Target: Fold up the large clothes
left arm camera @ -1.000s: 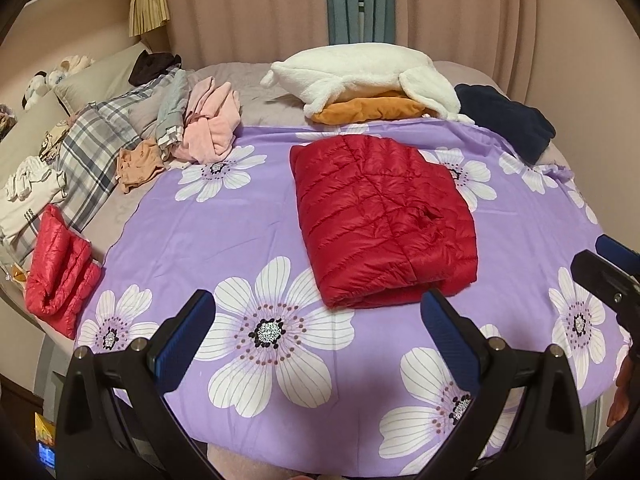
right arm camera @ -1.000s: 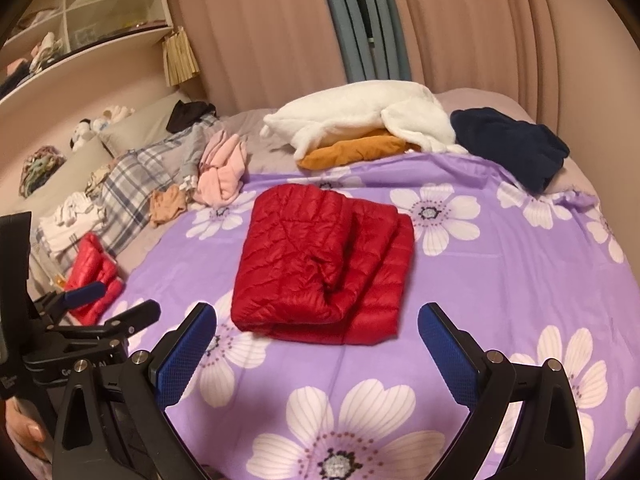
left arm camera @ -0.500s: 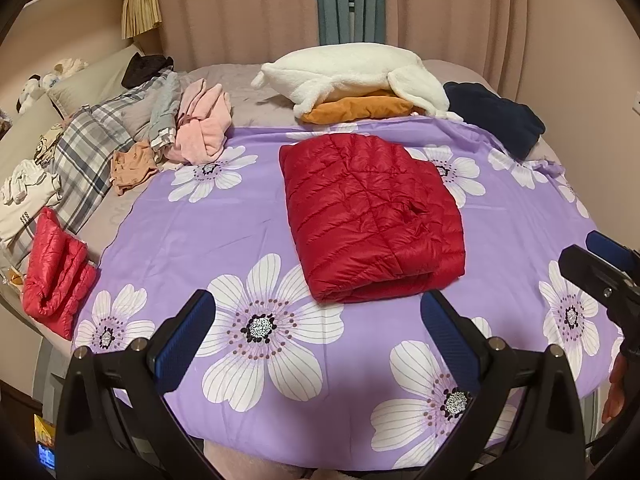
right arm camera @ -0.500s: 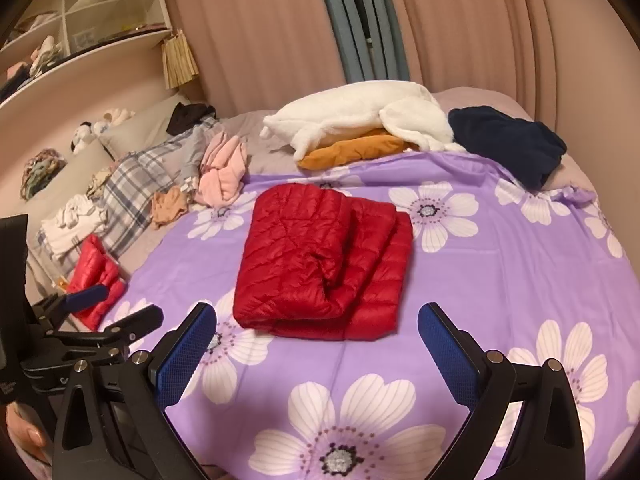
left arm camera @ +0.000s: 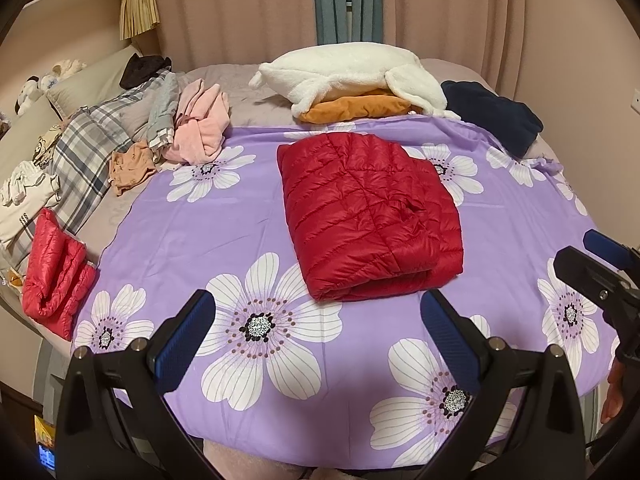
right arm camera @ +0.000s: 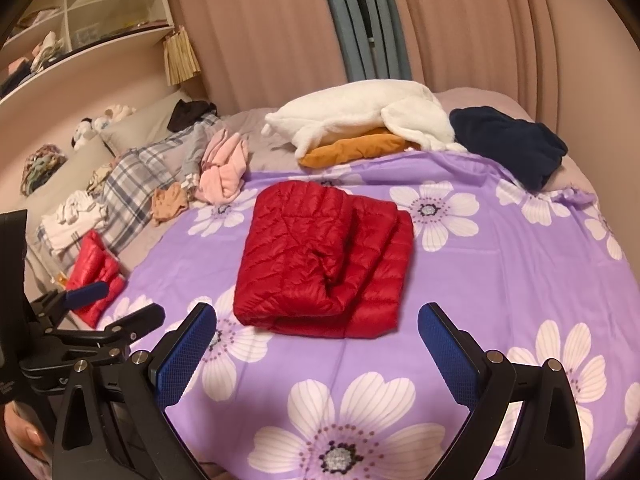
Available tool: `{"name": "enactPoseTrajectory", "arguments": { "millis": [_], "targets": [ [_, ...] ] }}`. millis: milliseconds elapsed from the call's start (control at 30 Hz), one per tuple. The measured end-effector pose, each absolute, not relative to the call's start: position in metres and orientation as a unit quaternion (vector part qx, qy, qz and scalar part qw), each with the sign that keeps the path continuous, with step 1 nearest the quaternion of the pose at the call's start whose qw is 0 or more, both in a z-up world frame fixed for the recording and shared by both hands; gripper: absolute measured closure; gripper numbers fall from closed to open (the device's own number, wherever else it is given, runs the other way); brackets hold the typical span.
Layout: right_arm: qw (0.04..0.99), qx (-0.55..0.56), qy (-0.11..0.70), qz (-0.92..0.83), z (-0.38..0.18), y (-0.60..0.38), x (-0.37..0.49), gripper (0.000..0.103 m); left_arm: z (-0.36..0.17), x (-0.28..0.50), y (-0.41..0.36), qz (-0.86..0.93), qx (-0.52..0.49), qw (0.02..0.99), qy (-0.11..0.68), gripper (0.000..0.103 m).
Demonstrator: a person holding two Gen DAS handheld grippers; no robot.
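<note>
On the bed's left edge lies a small folded bright-red puffer garment (left arm camera: 54, 270). The left gripper (left arm camera: 320, 344) hangs with its blue pads wide apart, holding nothing. Centred on the purple flowered sheet (left arm camera: 224, 220) rests the folded red quilted down jacket (left arm camera: 368, 216), apart from both grippers. The right gripper (right arm camera: 320, 350) is likewise spread wide and empty.

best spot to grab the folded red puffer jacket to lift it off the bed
Grip the red puffer jacket at its thick rolled fold edge nearest the open left gripper and right gripper, coming in low from the near side; that edge bundles every layer, unlike the stepped loose edges on its right.
</note>
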State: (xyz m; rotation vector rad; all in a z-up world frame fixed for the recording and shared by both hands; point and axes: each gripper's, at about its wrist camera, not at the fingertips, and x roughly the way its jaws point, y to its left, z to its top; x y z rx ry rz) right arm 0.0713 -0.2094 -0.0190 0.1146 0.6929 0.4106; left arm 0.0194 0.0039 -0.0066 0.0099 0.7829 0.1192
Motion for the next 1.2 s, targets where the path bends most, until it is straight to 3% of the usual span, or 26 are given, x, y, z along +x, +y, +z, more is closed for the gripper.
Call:
{"name": "enactPoseTrajectory", "arguments": {
  "millis": [1200],
  "targets": [
    [0.918, 0.052, 0.339, 0.199, -0.0206, -0.2086, 0.0729, 0.003, -0.0086, 0.0201, 0.0016, 0.056, 0.007, 0.923, 0.382, 0.0]
  ]
}}
